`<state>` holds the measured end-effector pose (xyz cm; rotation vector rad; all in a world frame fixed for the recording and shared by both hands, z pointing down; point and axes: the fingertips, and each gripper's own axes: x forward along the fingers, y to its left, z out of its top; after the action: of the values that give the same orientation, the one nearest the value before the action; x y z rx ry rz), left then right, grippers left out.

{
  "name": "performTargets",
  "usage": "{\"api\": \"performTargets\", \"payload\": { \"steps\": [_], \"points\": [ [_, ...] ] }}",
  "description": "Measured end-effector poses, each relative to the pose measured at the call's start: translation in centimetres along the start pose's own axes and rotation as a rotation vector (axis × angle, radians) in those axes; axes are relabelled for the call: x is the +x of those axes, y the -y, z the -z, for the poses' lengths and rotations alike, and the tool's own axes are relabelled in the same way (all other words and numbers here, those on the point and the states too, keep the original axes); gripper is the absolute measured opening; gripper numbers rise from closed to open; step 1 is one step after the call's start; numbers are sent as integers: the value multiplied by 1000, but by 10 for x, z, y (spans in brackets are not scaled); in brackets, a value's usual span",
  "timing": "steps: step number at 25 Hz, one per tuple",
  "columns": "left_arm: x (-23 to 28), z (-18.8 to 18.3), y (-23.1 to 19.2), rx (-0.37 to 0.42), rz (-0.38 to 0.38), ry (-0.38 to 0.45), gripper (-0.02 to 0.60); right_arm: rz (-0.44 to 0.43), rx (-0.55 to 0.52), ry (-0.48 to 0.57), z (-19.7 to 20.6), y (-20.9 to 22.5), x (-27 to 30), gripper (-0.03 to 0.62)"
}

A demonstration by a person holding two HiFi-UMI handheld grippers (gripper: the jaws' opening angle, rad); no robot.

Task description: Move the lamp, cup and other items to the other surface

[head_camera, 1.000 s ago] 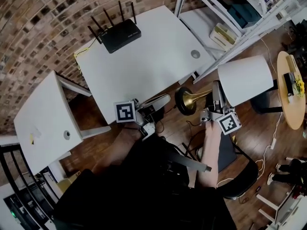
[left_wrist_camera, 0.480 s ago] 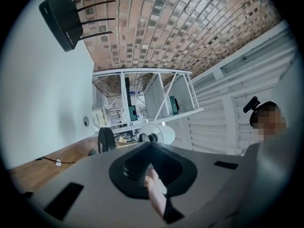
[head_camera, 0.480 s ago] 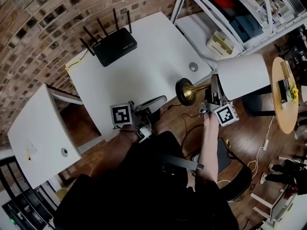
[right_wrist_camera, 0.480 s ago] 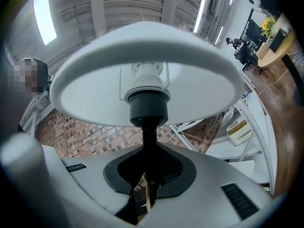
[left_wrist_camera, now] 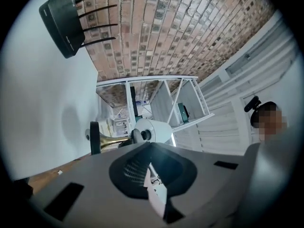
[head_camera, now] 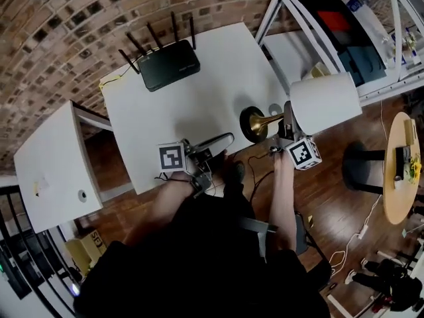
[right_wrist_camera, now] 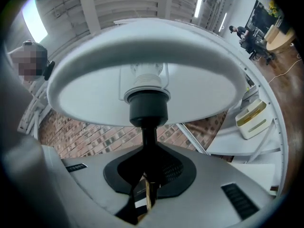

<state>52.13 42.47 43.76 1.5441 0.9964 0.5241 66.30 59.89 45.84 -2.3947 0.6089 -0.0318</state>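
White desk (head_camera: pixel 199 91) against a brick wall (head_camera: pixel 79 12), with a black router (head_camera: pixel 169 61) at its far edge. The right gripper (head_camera: pixel 286 126) has its jaws clamped on the stem of the lamp (head_camera: pixel 324 103), below the white shade. One second earlier the lamp base (head_camera: pixel 252 124) hung over the wood floor. It now sits at the desk's right edge, beside the cable hole (head_camera: pixel 274 108); contact with the desk cannot be told. The left gripper (head_camera: pixel 222 140) is unchanged at the near edge, jaws together and empty.

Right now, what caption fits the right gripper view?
Right gripper clamps the lamp by its stem, seen from under the white shade.
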Motion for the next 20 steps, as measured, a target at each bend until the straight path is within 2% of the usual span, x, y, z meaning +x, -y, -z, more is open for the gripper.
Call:
{"api": "performTargets", "payload": {
  "steps": [6, 11, 14, 20],
  "points": [
    [53, -3, -13, 25, -74, 65, 2, -35, -11, -81, -1, 56, 45, 69],
    [69, -7, -19, 58, -134, 125, 2, -40, -23, -139, 13, 92, 80, 69],
    [64, -13, -23, 75, -171, 167, 2, -40, -37, -153, 23, 102, 98, 67],
    [53, -27, -21, 97, -188, 226, 2, -43, -83, -153, 40, 96, 117, 69]
  ]
}}
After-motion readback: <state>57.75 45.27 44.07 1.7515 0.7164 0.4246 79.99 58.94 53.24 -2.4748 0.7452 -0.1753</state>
